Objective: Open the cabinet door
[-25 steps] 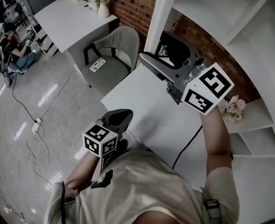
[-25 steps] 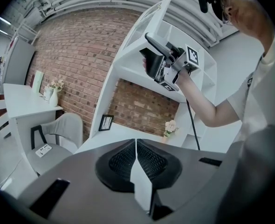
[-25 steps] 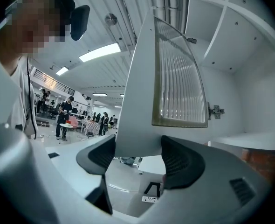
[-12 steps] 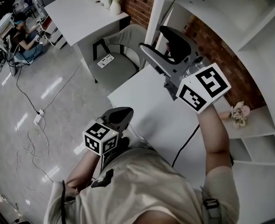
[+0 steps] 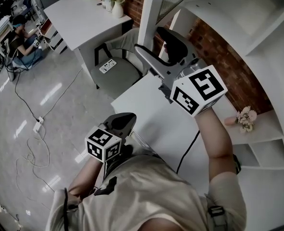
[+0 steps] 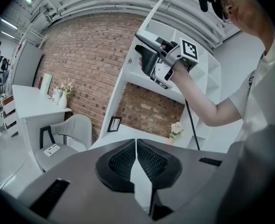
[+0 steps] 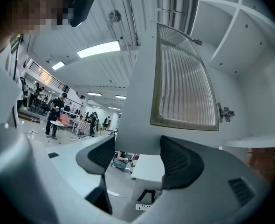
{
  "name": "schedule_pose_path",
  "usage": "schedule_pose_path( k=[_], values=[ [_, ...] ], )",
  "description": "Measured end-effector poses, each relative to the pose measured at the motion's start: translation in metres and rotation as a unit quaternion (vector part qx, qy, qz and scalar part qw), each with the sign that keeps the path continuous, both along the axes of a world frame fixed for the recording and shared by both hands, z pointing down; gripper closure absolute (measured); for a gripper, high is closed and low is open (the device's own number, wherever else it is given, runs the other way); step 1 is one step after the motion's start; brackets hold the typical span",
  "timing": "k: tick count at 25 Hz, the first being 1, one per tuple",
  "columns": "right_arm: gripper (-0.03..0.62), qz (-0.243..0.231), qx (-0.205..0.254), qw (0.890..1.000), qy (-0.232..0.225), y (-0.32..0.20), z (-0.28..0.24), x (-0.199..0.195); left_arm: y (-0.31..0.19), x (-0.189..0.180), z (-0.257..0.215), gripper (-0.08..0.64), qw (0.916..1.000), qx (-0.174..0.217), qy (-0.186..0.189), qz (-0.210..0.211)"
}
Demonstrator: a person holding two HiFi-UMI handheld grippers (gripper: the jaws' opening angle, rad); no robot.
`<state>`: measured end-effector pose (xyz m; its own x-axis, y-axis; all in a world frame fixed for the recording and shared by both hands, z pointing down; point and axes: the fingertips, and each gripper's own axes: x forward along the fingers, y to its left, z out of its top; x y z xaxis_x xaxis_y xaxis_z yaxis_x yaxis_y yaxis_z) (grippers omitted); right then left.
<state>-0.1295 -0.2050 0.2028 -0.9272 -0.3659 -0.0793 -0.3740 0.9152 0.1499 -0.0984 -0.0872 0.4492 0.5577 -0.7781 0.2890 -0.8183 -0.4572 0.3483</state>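
**Head view.** Cabinet door (image 5: 167, 1): upper centre of frame, swung outward from the shelf unit (image 5: 257, 42), ribbed panel showing. Right gripper (image 5: 147, 37): raised just below the door, jaws apart, pointing toward its lower edge. Left gripper (image 5: 122, 120): lower left, held low near the body, jaws together, well apart from the door. Chair (image 5: 115, 71): centre left, under the door's swing.

**Left gripper view.** Left gripper (image 6: 136, 143): jaws closed pad to pad, nothing between. Right gripper (image 6: 140, 45): upper centre, lifted against the shelving. No part in the task, judging from this.

**Right gripper view.** Right gripper (image 7: 140, 160): pads (image 7: 179, 162) spread wide, lower corner of the door (image 7: 184, 78) standing in the gap. Contact not discernible; no clamp. Hinge (image 7: 225, 112): centre right, at the door's right edge.

**Risks, as judgement.**
- Loose hold: with the jaws spread, likely slip off the door edge mid-swing, leaving the door to drift back.
- Straight pull against the hinge's arc: likely strain at the hinge.
- Jaw riding upward: possible knock on the ribbed panel.

**Change against the earlier head frames.**
- Ribbed panel now in sight at top centre, where only a plain white upright appears half a second ago; suggests a wider swing.
- Right gripper shifted left in frame.
- Left gripper unchanged at lower left.
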Motion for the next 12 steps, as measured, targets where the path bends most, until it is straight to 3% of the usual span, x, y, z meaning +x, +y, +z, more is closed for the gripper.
schedule_pose_path(
  k=[12],
  values=[
    [0.282, 0.049, 0.006, 0.999, 0.017, -0.015, 0.000, -0.036, 0.000, -0.034, -0.003, 0.537, 0.9997, 0.007, 0.001, -0.023]
  ],
)
